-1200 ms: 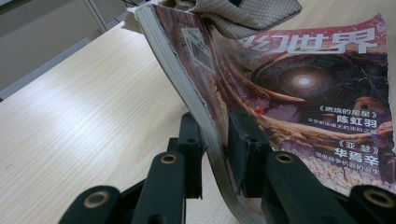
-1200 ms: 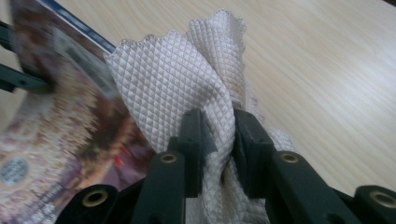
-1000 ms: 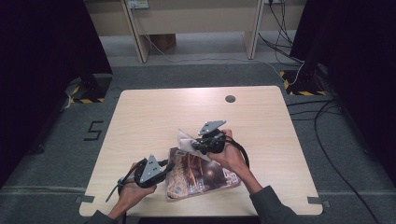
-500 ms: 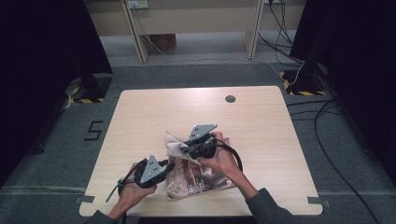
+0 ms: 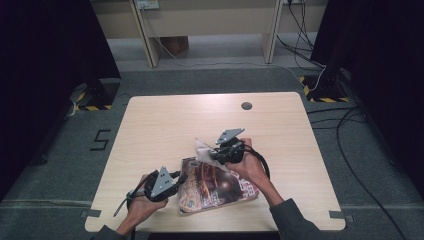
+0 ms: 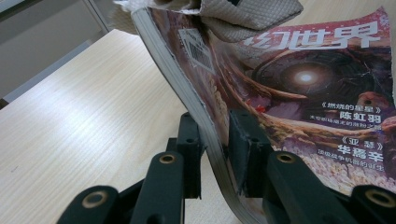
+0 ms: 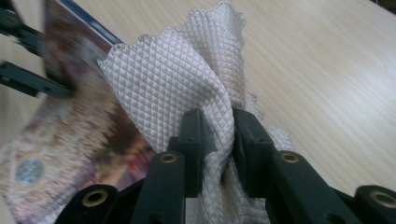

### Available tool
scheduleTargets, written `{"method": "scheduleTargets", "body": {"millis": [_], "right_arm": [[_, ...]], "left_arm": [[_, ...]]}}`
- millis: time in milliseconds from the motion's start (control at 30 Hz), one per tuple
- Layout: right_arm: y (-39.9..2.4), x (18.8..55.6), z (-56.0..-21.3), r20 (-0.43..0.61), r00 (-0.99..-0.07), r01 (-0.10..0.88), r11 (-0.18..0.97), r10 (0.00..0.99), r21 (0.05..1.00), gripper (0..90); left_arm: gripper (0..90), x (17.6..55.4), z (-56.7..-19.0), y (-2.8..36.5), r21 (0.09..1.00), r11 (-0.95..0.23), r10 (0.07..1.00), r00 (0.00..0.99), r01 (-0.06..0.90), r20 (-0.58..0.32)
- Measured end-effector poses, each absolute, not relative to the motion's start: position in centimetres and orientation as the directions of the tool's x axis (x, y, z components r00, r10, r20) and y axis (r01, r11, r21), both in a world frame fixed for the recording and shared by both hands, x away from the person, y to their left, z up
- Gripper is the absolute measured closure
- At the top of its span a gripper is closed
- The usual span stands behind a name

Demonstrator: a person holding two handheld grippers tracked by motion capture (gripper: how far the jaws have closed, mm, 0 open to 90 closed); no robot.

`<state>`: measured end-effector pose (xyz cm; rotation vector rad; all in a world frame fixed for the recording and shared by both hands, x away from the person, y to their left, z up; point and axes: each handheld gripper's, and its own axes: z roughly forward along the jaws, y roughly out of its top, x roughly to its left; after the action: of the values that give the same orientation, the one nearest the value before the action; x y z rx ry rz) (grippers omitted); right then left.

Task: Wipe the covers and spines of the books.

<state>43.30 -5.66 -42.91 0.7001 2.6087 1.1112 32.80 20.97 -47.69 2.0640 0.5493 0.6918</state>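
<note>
A pale wooden surface [image 5: 165, 130] carries a magazine [image 5: 220, 187] near its front edge, cover up, with its left edge lifted. The left tool [image 6: 215, 147] is clamped on that lifted edge of pages. The right tool [image 7: 218, 140] has its jaws pinched on a bunched white cloth [image 7: 187, 79], which touches the magazine's far end.

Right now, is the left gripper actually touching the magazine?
Touching. In the left gripper view, the left gripper has both jaws pressed against the magazine, pinching its edge between them.
</note>
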Motion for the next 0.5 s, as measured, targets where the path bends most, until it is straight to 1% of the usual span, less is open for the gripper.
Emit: {"method": "scheduleTargets", "body": {"millis": [200,500], "right_arm": [[-8.3,45.2,-44.6,-0.008,-0.819,0.415,0.603,0.574,0.681,74.5],[-13.0,48.0,-47.8,-0.001,-0.715,0.552,0.567,0.699,0.611,74.6]], "left_arm": [[74.5,32.7,-47.7,20.9,0.839,-0.531,0.603,0.749,0.118,0.276],[74.4,32.8,-47.7,20.9,0.837,-0.536,0.6,0.747,0.109,0.287]]}}
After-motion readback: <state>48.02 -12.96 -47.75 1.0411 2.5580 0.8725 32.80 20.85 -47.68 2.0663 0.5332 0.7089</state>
